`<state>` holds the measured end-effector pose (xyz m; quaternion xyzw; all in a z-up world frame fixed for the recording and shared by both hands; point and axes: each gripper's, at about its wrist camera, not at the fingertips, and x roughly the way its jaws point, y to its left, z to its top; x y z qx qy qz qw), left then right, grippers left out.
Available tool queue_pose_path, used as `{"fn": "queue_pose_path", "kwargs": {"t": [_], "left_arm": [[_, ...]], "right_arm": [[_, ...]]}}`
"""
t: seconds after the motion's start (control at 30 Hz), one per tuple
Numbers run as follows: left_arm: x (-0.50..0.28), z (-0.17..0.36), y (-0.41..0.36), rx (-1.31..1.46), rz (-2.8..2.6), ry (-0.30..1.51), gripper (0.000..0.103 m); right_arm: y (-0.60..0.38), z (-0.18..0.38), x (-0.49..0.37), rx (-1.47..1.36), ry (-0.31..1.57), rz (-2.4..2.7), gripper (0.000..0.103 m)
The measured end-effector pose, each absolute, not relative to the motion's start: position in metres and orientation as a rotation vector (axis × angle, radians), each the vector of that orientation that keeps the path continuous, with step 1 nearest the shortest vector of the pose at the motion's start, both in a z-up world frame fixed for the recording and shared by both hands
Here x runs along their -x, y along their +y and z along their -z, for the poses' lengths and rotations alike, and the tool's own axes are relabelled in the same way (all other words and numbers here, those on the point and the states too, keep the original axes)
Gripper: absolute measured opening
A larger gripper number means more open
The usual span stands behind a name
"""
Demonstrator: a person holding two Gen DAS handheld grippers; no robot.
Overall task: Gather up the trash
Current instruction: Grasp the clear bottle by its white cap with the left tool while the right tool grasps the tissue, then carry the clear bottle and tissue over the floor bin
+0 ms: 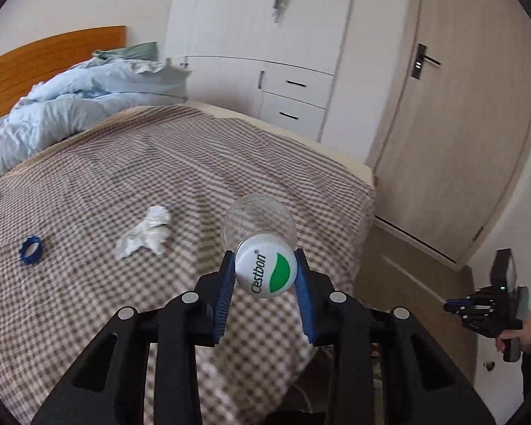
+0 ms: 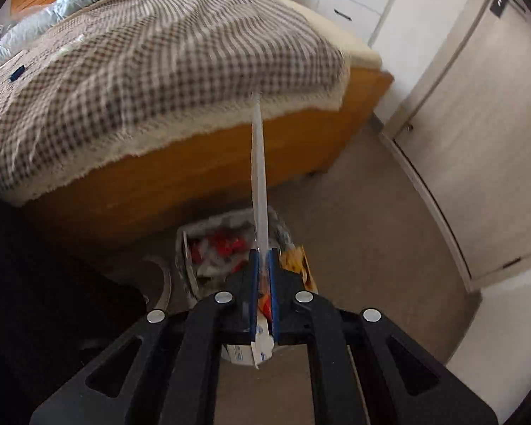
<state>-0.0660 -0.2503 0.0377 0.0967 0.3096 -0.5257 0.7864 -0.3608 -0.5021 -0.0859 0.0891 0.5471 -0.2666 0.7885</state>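
Now my left gripper (image 1: pixel 265 272) clamps the bottle (image 1: pixel 260 223) by its cap at centre frame; my right gripper (image 2: pixel 263 265) pinches a flat wrapper (image 2: pixel 259 177) above the trash bin (image 2: pixel 230 244).

Soft, even daylight fills both views — bright on the white wardrobe (image 1: pixel 251 35) and walls, with no hard shadows. Fisheye distortion bows the pale wooden door (image 1: pixel 460 134) and darkens every corner into a black ring. In the right wrist view the brown-and-cream checked bedcover (image 2: pixel 152 71) smears with motion blur, and the lower left sinks into near-black. The left wrist view is sharper — only mildly soft toward its edges.
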Motion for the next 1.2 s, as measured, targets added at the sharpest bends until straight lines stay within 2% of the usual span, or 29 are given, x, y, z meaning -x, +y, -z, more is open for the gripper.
{"fn": "queue_pose_path", "kwargs": {"t": [0.27, 0.63, 0.93, 1.2], "left_arm": [[0.165, 0.010, -0.329, -0.360, 1.387, 0.797, 0.030], [0.212, 0.083, -0.411, -0.478, 1.446, 0.985, 0.030], [0.212, 0.134, -0.459, -0.589, 1.405, 1.151, 0.030], [0.222, 0.166, -0.487, -0.698, 1.357, 1.172, 0.030]], "right_arm": [[-0.517, 0.163, 0.433, -0.300, 1.418, 0.588, 0.006], [-0.534, 0.218, 0.497, -0.463, 1.592, 0.637, 0.006], [-0.547, 0.236, 0.477, -0.452, 1.647, 0.594, 0.006], [-0.578, 0.229, 0.435, -0.451, 1.521, 0.587, 0.006]]}}
